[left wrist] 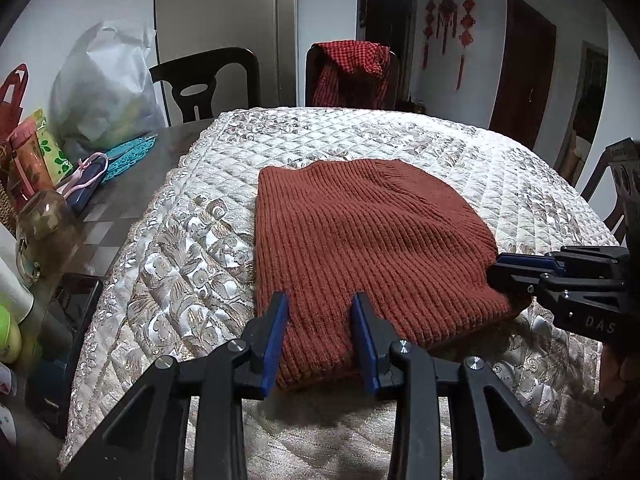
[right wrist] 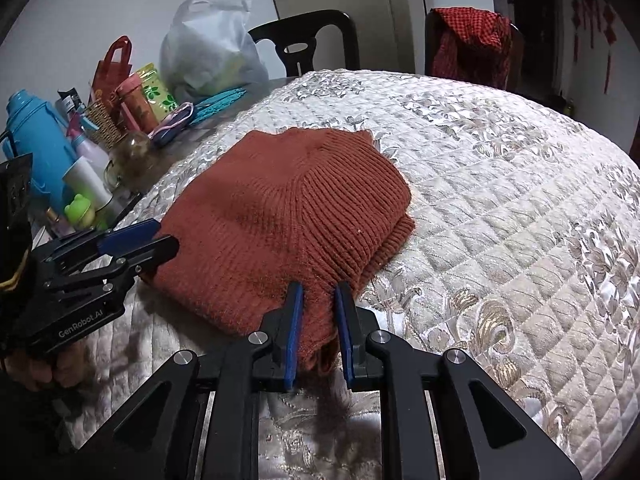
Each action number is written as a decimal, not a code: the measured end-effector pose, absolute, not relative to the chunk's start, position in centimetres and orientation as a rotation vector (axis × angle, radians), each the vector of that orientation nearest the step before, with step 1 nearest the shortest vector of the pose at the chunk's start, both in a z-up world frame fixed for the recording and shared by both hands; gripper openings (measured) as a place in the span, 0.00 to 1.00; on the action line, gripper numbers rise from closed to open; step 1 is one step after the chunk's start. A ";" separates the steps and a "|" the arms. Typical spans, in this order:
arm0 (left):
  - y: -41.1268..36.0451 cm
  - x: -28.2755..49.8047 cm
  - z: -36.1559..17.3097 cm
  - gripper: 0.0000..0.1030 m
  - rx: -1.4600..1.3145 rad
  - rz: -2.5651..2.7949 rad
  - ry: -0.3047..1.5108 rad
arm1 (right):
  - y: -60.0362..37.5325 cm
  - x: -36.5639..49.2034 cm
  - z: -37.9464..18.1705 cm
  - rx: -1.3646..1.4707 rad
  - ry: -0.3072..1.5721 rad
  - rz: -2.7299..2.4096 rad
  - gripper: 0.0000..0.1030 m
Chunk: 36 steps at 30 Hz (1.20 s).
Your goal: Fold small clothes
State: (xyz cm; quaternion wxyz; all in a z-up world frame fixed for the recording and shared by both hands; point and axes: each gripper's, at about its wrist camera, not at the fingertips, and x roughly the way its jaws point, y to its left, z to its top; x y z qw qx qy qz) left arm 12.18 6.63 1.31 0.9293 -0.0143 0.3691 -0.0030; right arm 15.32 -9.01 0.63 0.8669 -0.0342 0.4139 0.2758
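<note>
Nearest to us, our left gripper (left wrist: 321,300) stands with its blue fingers (left wrist: 276,336) parted, straddling the near edge of the rust-red knitted garment (left wrist: 360,248); the knit lies between the pads but we cannot tell whether they press it, so we call the claw open; our right gripper (right wrist: 319,290) likewise has its blue fingers (right wrist: 294,328) spread a little, with a bunched corner of the same garment sitting between them, and the pads seem to touch the wool on both sides, though a firm pinch we cannot confirm; seen from the left wrist, the right gripper comes in from the right side and meets the garment's right near corner; seen from the right wrist, the left gripper (right wrist: 160,236) comes in from the left and meets the left near edge; just ahead of both claws the garment lies folded in layers, flat on the quilted cream cover (left wrist: 500,168), its ribbed band at the right edge; further ahead and to the left of the claws stand a blue flask (right wrist: 36,140), a green frog toy (right wrist: 80,210), a glass jar (right wrist: 130,152) and a white plastic bag (right wrist: 208,48); farthest ahead, beyond the cover, a dark chair (left wrist: 206,80) and a second chair draped with red checked cloth (left wrist: 352,72).
</note>
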 end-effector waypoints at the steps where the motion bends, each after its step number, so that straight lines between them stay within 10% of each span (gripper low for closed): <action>1: 6.6 12.2 1.3 0.36 -0.032 -0.004 0.757 | -9.0 15.3 0.7 -0.075 0.866 0.578 0.17; 36: 6.8 11.2 1.6 0.36 -0.064 0.029 0.771 | -10.1 13.8 1.0 -0.042 0.869 0.608 0.20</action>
